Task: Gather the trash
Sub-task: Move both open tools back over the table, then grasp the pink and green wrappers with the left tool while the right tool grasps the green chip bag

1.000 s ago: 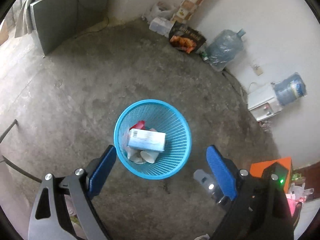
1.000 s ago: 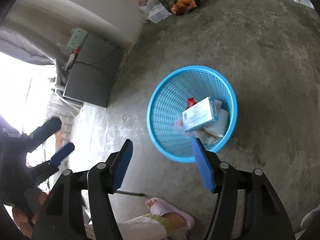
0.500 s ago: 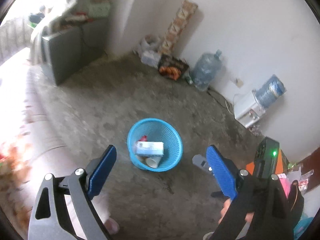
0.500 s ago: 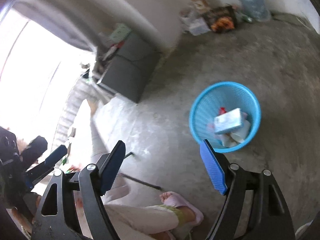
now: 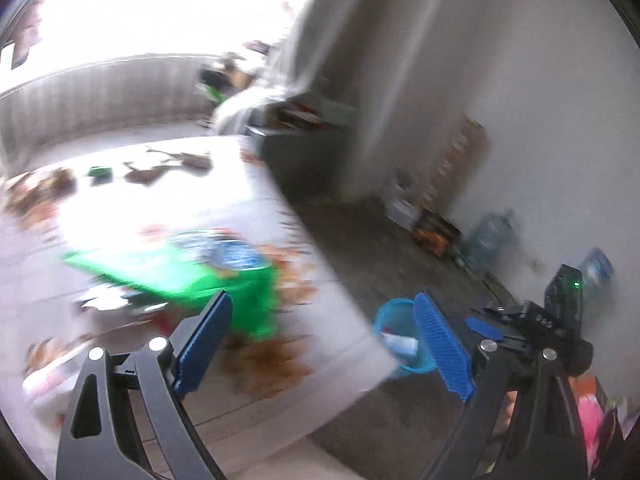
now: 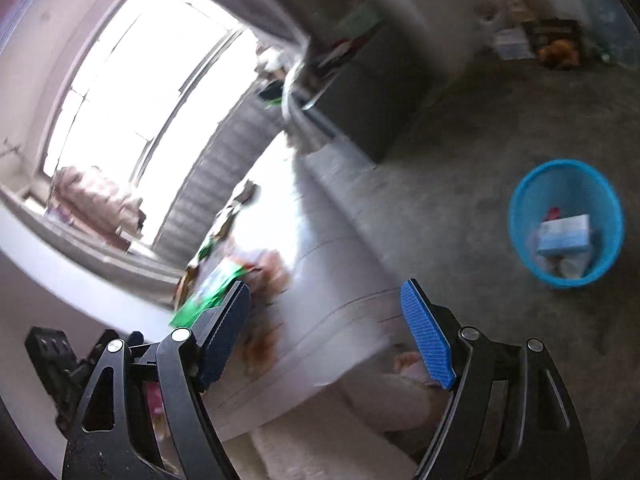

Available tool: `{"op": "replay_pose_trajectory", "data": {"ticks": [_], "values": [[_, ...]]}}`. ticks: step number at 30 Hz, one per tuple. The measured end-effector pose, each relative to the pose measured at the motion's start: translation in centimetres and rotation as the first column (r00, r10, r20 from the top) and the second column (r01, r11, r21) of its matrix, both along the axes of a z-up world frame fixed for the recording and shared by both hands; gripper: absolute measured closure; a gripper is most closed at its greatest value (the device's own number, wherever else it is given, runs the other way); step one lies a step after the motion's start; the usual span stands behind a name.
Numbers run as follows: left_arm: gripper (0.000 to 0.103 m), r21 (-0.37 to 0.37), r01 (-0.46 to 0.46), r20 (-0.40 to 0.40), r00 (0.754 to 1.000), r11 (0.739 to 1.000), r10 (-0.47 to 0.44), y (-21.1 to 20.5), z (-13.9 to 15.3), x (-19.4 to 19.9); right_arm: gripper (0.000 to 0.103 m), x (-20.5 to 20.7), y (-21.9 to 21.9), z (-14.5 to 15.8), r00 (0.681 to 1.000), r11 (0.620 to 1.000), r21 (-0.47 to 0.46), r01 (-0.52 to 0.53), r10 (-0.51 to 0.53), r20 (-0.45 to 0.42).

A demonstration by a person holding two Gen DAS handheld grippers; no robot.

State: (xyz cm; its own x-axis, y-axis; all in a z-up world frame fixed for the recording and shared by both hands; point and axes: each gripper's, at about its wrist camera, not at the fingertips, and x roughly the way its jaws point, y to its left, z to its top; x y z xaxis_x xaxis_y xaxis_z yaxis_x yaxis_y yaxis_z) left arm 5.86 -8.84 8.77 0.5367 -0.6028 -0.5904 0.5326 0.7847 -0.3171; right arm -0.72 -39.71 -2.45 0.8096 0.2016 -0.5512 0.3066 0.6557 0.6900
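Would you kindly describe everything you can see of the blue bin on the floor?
The blue bin is a round, open-topped basket that looks like plastic, its mesh walls narrowing toward the base. It stands upright on the bare concrete floor, apart from both grippers. Inside lie a pale blue-and-white carton, something red behind it and some whitish scraps below. In the left wrist view a blue finger partly hides it.

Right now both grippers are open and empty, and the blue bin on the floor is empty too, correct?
Not quite. The blue bin is not empty: the right wrist view shows a light blue box and other trash in it. The rest holds: the left gripper and right gripper are both open and empty.
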Motion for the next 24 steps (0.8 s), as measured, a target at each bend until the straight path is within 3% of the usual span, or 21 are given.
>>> {"op": "replay_pose_trajectory", "data": {"ticks": [4, 11, 24], "values": [[0.013, -0.047, -0.125, -0.004, 0.992, 0.991, 0.125, 5.7, -0.7, -0.3, 0.029, 2.8, 2.9, 0.6, 0.994, 0.994, 0.012, -0.106, 0.106, 0.003], [0.013, -0.124, -0.207, -0.047, 0.978, 0.970, 0.203, 10.8, -2.1, 0.4, 0.029, 8.1, 7.9, 0.2, 0.961, 0.958, 0.087, -0.273, 0.275, -0.010], [0.015, -0.154, -0.242, -0.004, 0.970, 0.958, 0.244, 15.8, -4.4, 1.5, 0.029, 14.7, 12.2, -1.5, 0.946, 0.934, 0.217, -0.284, 0.309, -0.095]]}}
